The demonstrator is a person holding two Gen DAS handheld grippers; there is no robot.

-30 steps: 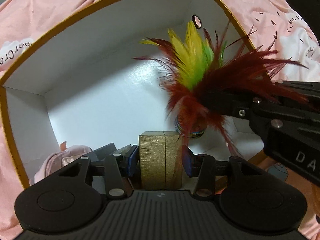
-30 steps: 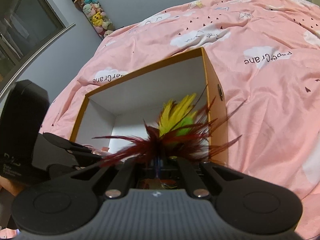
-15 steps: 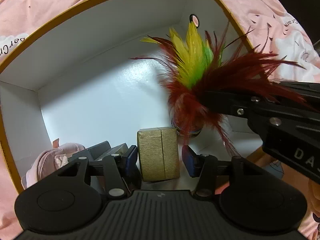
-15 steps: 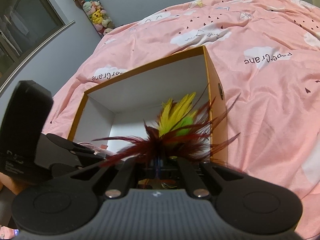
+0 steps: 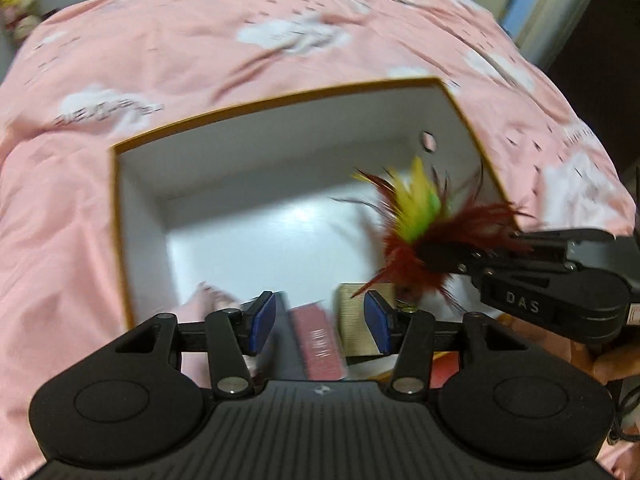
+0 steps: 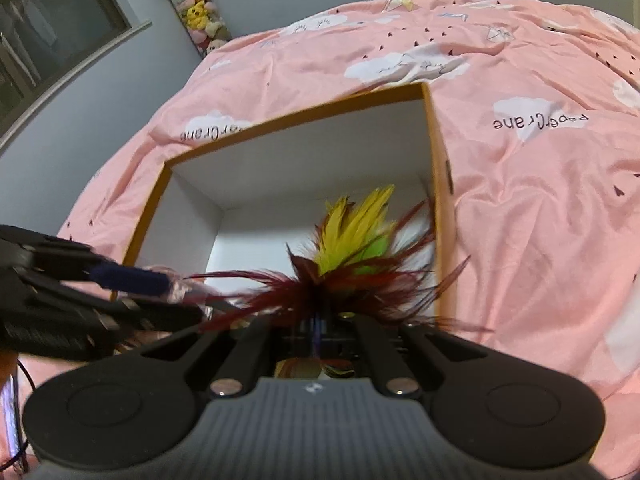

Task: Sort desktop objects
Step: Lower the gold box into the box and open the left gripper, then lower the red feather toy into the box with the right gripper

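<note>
The feathered shuttlecock (image 6: 352,256) sits pinched in the right claw (image 6: 316,326), its red, yellow and green plumes fanning out ahead of the tips, over the open white box (image 5: 256,152). Left of it, the left claw (image 5: 320,320) stands spread, nothing between its blue pads (image 5: 262,318); its jaws have just been opening. Below those pads lie a gold box (image 5: 354,320) and a red book (image 5: 318,340) inside the box, which rests on a pink bedspread (image 6: 520,200).

box (image 5: 280,148): smooth white card, glossy floor
bedcover (image 6: 540,200): soft pink cloth, creased
shuttlecock (image 6: 352,252): wispy feathers (matt)
gold block (image 5: 354,320): fine-ribbed, faint sheen
</note>
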